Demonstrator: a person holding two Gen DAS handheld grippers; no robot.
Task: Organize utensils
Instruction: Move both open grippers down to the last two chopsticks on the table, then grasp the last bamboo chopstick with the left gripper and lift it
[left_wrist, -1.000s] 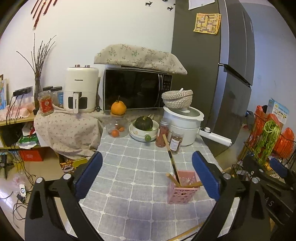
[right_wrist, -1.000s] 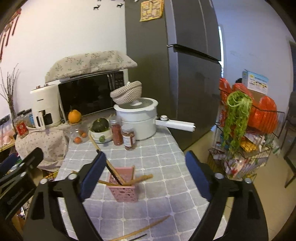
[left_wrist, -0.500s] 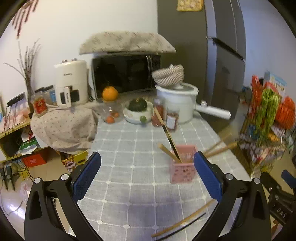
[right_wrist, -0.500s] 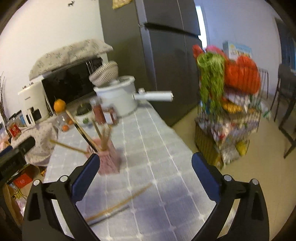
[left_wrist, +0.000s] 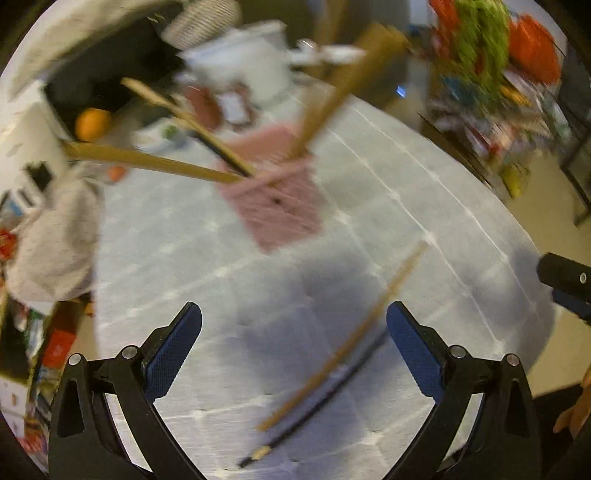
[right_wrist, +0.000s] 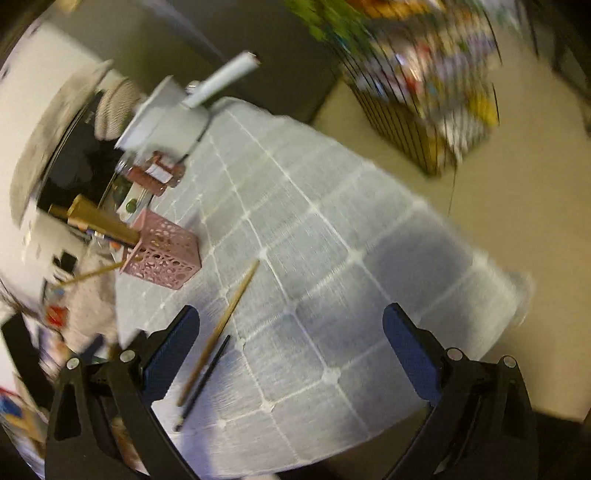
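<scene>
A pink perforated holder (left_wrist: 275, 199) (right_wrist: 162, 253) stands on the grey checked tablecloth (left_wrist: 424, 229) with several wooden utensils (left_wrist: 147, 160) leaning out of it. A long wooden chopstick (left_wrist: 354, 332) (right_wrist: 221, 325) and a thin dark stick (left_wrist: 325, 395) (right_wrist: 203, 380) lie side by side on the cloth. My left gripper (left_wrist: 293, 325) hovers open just above them, nothing between its fingers. My right gripper (right_wrist: 291, 328) is open and empty, with the two sticks near its left finger. Both views are blurred by motion.
At the table's far end stand a white pot (right_wrist: 162, 118), spice jars (right_wrist: 155, 173), a bowl and a microwave (left_wrist: 96, 85). A wire rack of goods (right_wrist: 424, 92) stands on the floor beyond the table's edge. A person's hand (left_wrist: 572, 413) shows at lower right.
Both grippers dropped and tipped down toward the tabletop, rolling as they went. The holder and the two loose sticks now loom much closer. Both stay open.
</scene>
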